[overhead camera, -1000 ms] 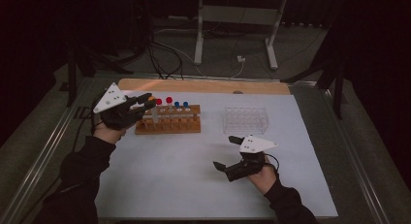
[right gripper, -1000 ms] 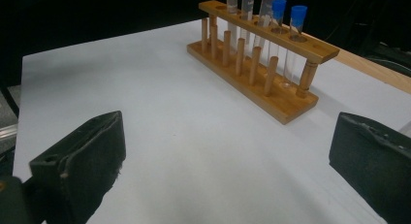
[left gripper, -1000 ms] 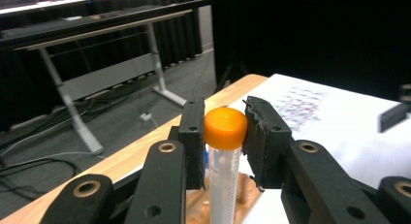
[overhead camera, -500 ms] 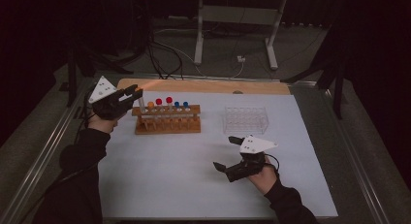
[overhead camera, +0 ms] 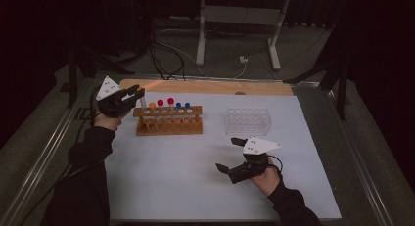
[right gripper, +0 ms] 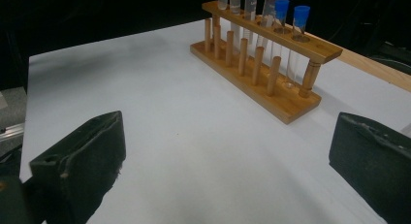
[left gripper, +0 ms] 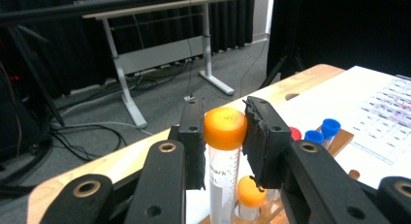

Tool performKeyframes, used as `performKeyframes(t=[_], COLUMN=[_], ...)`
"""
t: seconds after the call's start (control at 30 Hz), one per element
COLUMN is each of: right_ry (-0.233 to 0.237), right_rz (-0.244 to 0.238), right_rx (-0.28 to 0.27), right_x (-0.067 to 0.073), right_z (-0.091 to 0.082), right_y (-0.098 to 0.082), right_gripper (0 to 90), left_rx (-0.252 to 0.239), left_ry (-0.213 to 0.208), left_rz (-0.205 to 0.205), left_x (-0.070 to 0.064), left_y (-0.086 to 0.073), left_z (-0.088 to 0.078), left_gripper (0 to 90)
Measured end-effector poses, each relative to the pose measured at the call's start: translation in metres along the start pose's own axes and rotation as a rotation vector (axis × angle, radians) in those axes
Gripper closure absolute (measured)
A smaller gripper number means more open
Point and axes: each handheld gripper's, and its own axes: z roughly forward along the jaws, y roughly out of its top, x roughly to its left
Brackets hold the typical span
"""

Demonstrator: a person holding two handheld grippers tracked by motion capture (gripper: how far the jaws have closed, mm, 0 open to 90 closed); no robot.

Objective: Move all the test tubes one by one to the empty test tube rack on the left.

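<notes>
At the upper left of the high view, my left gripper (overhead camera: 138,95) is clamped on the orange-capped tube (left gripper: 225,136), holding it upright at the left end of the wooden rack (overhead camera: 169,122). A clear plastic rack (overhead camera: 248,121) sits right of centre. At lower right, my right gripper (overhead camera: 230,155) rests over the white table (overhead camera: 171,182), jaws wide apart around nothing.

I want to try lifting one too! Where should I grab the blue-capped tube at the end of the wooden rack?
Grab the blue-capped clear plastic tube just under its cap, coming straight down from above. It stands upright in the wooden rack, so the cap end sticks out free. Put one jaw in front and one behind, since the next blue tube stands close beside it.
</notes>
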Motion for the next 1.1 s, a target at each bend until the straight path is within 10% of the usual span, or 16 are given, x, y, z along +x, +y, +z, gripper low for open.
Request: performKeyframes(t=[1.1], right_ry=[0.019], right_rz=[0.017], right_rx=[-0.002], right_x=[-0.002], right_z=[-0.001], right_y=[0.0], right_gripper=[0.0], left_rx=[0.047], left_ry=[0.004], left_rz=[-0.103], left_x=[0.001], left_y=[-0.055], left_z=[0.024], left_gripper=[71.6])
